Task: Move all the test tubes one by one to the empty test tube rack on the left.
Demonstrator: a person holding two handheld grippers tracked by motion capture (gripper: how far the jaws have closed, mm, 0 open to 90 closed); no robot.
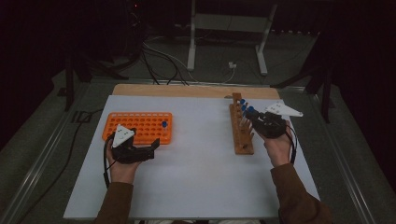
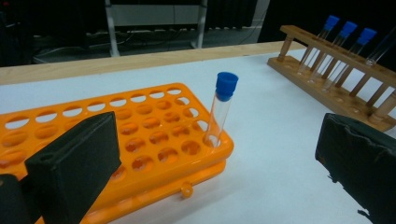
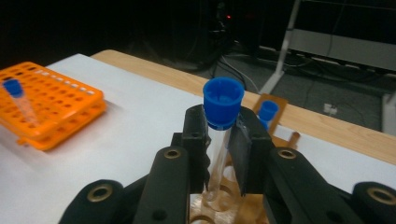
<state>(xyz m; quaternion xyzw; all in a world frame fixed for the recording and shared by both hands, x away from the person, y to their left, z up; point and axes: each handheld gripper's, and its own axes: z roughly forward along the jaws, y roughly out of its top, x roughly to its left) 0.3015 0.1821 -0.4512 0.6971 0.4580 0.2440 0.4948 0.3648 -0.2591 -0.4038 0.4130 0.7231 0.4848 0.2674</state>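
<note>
A clear test tube with a blue cap (image 3: 223,102) stands upright between the jaws of my right gripper (image 3: 223,144), which is shut on it just below the cap. Its lower end hangs over a hole of the wooden rack (image 3: 254,207). In the high view my right gripper (image 1: 250,122) is at the wooden rack (image 1: 242,135), where other blue-capped tubes (image 1: 243,102) stand. My left gripper (image 2: 215,177) is open with nothing between its jaws, beside the orange rack (image 2: 140,140). One capped tube (image 2: 222,109) stands in a corner hole of the orange rack.
A white mat (image 1: 196,168) covers the wooden table, whose bare far edge (image 1: 187,90) shows behind it. Cables and a metal stand (image 1: 229,28) lie on the floor beyond. White mat stretches between the two racks.
</note>
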